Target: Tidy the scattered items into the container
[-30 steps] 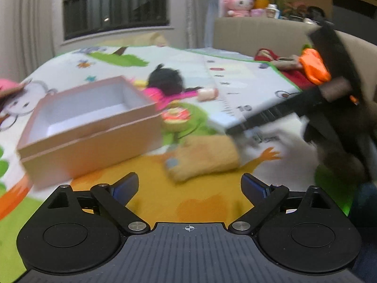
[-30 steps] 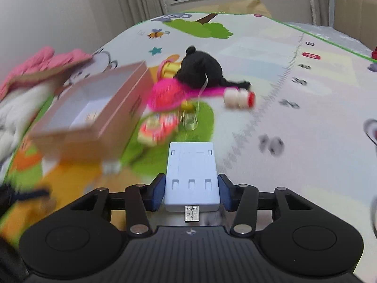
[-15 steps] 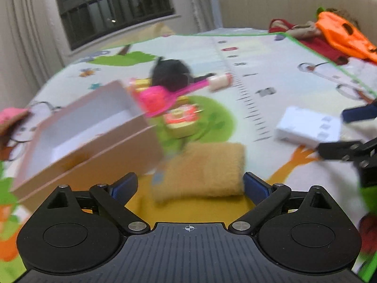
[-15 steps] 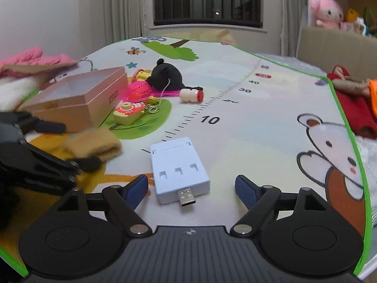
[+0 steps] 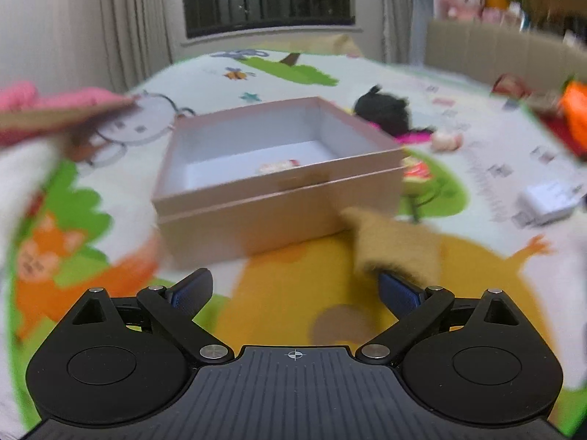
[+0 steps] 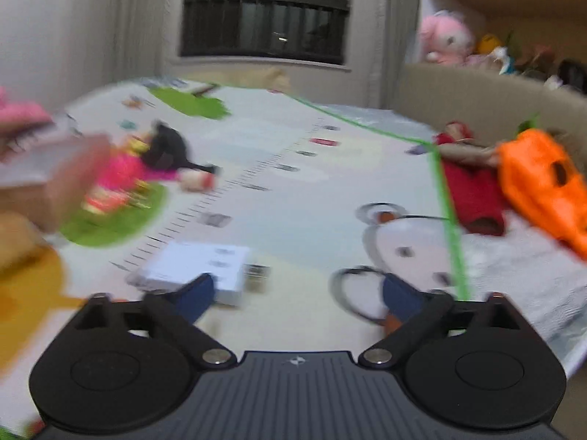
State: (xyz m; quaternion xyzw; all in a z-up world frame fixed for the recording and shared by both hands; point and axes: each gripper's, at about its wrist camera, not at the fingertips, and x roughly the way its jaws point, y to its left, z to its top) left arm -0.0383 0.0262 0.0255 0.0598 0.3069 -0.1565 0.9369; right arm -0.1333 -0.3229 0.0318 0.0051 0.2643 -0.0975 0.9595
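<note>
A pink open box point(image 5: 256, 198) stands on the play mat, with one small item point(image 5: 279, 165) inside. My left gripper point(image 5: 293, 289) is open and empty in front of it. A tan fuzzy cloth point(image 5: 398, 245) lies by its right finger. A white USB charger point(image 6: 198, 266) lies on the mat; it also shows in the left wrist view point(image 5: 550, 201). My right gripper point(image 6: 297, 293) is open and empty, with the charger by its left finger. A black plush point(image 5: 383, 113), a pink toy point(image 6: 121, 170) and a small red-yellow toy point(image 5: 414, 172) lie past the box.
Pink cloth point(image 5: 55, 106) lies at the left. A red garment point(image 6: 473, 190) and an orange toy point(image 6: 543, 190) lie at the mat's right edge. A beige sofa back point(image 6: 477, 95) with plush toys point(image 6: 444, 40) stands behind. Both views are blurred.
My right gripper let go of the white charger onto the mat and has swung right. My left gripper has swung left, from the tan cloth towards the box.
</note>
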